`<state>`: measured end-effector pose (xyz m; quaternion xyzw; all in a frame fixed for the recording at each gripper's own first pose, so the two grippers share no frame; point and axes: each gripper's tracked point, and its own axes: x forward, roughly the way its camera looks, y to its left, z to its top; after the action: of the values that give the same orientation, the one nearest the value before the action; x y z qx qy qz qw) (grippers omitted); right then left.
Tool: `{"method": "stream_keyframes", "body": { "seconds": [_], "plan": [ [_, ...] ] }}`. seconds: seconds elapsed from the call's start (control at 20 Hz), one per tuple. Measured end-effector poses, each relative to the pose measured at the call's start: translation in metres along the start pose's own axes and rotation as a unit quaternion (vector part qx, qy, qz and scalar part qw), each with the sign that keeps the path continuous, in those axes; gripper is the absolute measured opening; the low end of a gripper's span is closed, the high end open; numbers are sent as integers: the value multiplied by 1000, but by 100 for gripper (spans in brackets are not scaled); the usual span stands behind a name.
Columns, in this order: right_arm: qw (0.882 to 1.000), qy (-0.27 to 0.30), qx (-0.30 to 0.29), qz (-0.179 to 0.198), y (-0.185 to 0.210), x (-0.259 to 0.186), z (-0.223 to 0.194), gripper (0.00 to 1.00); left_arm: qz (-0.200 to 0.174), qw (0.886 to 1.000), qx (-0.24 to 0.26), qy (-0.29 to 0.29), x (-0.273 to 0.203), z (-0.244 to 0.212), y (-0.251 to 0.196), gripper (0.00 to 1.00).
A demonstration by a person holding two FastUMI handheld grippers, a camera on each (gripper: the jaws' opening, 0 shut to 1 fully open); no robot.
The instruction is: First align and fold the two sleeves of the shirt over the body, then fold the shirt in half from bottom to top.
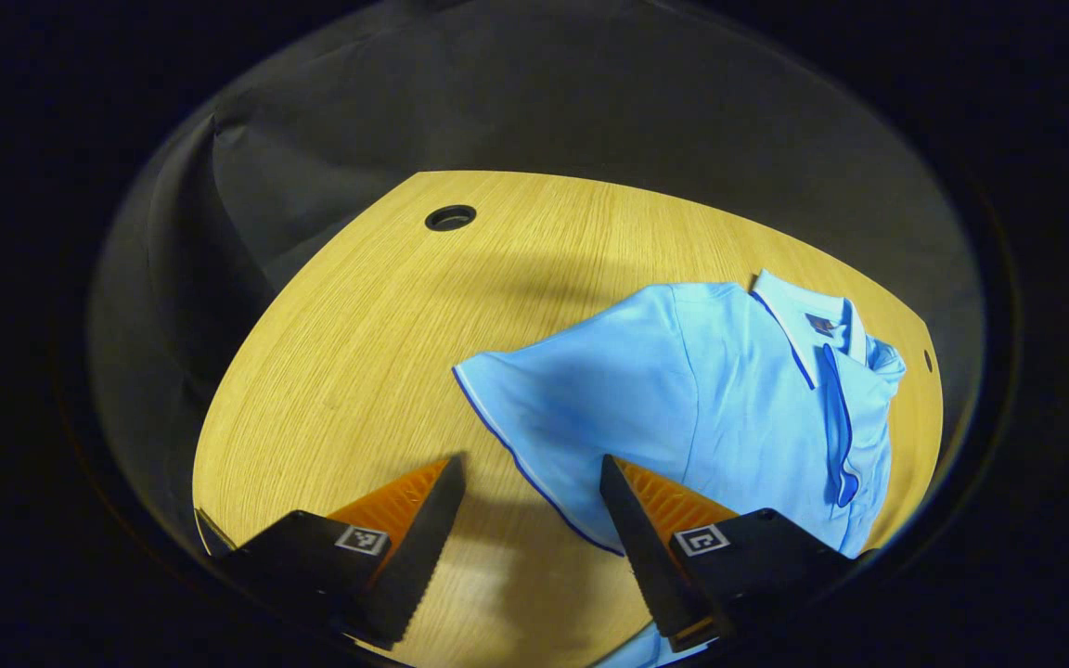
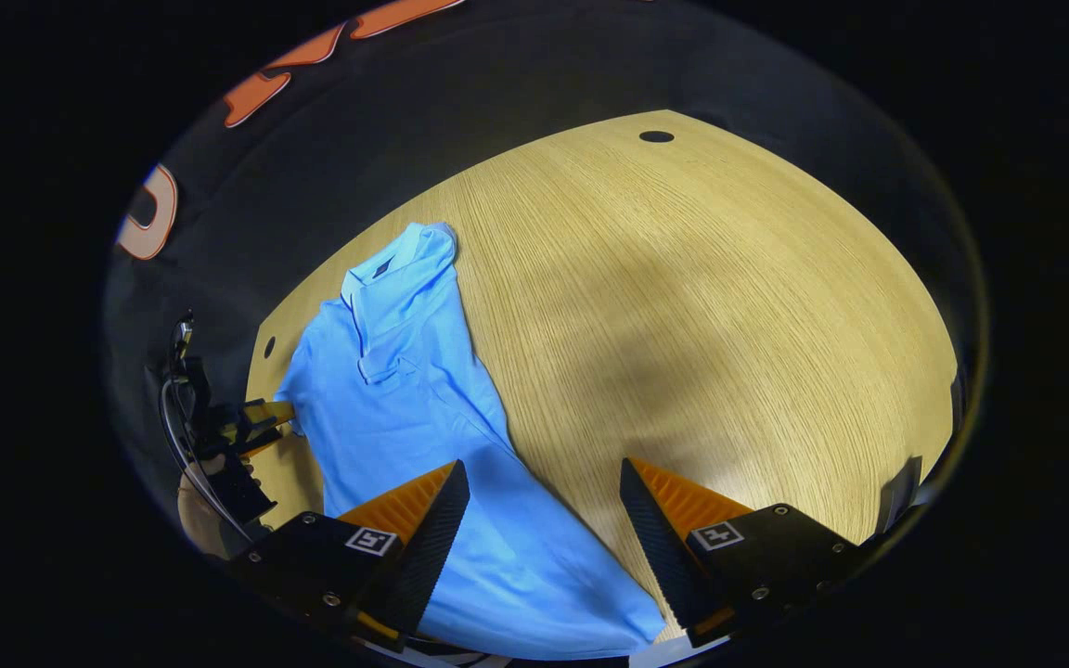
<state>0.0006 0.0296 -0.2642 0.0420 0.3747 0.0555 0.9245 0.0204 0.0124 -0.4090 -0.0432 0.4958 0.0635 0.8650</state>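
One light blue polo shirt [image 1: 729,399] lay on the wooden surface [image 1: 377,353], and it was the only garment there. In the left gripper view I counted one sleeve [image 1: 572,417] spread flat toward me, edged with a darker blue line, and one collar [image 1: 799,320] at the far end with the same dark trim running down the placket. My left gripper [image 1: 533,520] had its jaws wide apart and held nothing; the right finger [image 1: 646,547] lay over the hem of that sleeve, the left finger [image 1: 423,538] stood over bare wood, and I could not tell whether either touched anything.

In the right gripper view the same shirt [image 2: 423,436] ran from its collar [image 2: 400,264] at the far end down to its bottom hem close to me. That side of the body looked narrow and straight-edged; I could not tell how the second sleeve lay. My right gripper [image 2: 544,529] also had its jaws wide apart and empty, with the left finger [image 2: 428,547] over the blue cloth and the right finger [image 2: 660,547] over the wood just beside the shirt's lower corner. Farther off in this view my left gripper [image 2: 265,422] showed at the shirt's other side, with the hand [image 2: 205,506] that held it.

I counted two round holes in the surface: a larger one [image 1: 450,218] near the far edge and a smaller one [image 1: 927,360] beyond the collar. There were no containers on the surface.
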Motion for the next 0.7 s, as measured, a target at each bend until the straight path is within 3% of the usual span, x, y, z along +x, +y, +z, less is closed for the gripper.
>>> {"method": "stream_keyframes", "body": {
  "seconds": [0.05, 0.2, 0.35, 0.55, 0.7],
  "plan": [
    [1000, 1, -1, -1, 0, 1, 0, 99, -5, 1000, 5, -3, 2, 4, -4, 88],
    [1000, 2, -1, 2, 0, 2, 2, 99, -20, 999, -26, -18, 5, 7, -13, 17],
    [1000, 3, 1, 5, -1, 2, 3, 99, -49, 998, -17, -24, 5, 8, -21, 4],
    [1000, -2, 5, 5, -7, 0, 7, 99, -87, 995, -18, -41, -18, 16, -37, 4],
    [1000, -5, 6, 8, -11, -2, 9, 99, -113, 990, 22, -84, -51, 40, -61, 4]
  ]
}}
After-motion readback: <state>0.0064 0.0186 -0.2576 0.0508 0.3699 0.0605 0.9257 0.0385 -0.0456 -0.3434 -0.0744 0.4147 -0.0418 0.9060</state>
